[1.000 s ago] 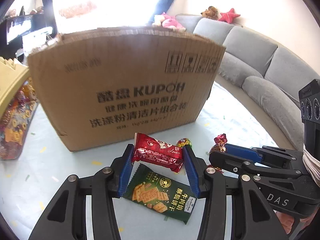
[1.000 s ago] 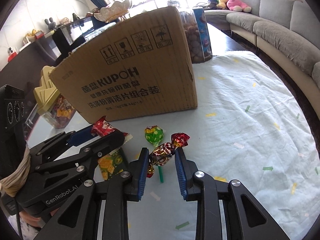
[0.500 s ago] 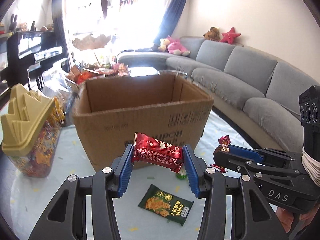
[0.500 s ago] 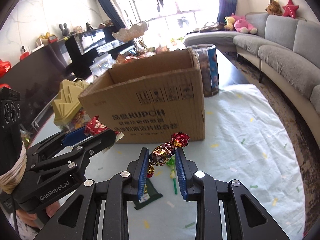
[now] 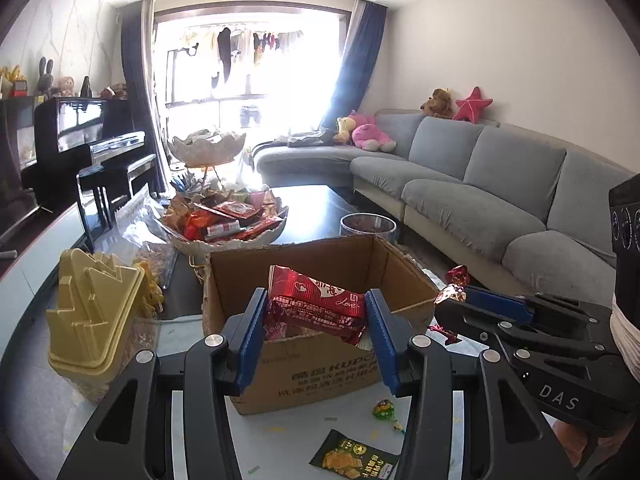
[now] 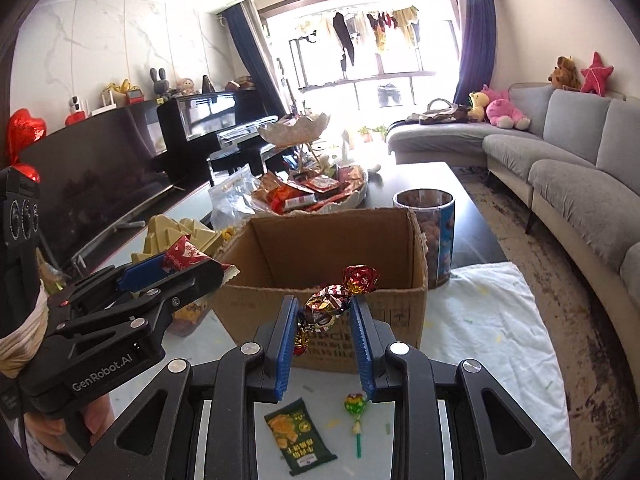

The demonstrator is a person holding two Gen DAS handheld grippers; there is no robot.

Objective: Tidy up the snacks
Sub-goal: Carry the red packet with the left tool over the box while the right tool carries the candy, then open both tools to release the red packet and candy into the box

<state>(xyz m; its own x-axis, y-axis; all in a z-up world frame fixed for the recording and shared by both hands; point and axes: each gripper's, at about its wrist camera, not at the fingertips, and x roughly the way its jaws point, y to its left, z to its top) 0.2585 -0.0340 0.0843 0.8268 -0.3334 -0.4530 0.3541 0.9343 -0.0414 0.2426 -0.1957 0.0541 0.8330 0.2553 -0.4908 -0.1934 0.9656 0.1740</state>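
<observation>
Left gripper [image 5: 316, 320] clamped red packet [image 5: 316, 304]; right gripper [image 6: 325, 328] clenched candy [image 6: 340, 300]. Both should clear the box [image 6: 320, 248] rim before releasing.

Two wrist fisheyes, side by side, sharing cardboard box [image 5: 320, 344] ahead

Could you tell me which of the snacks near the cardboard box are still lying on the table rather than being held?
The green cracker packet and the lollipop; the red packet and the foil-wrapped candy are each clamped in tongs.
</observation>
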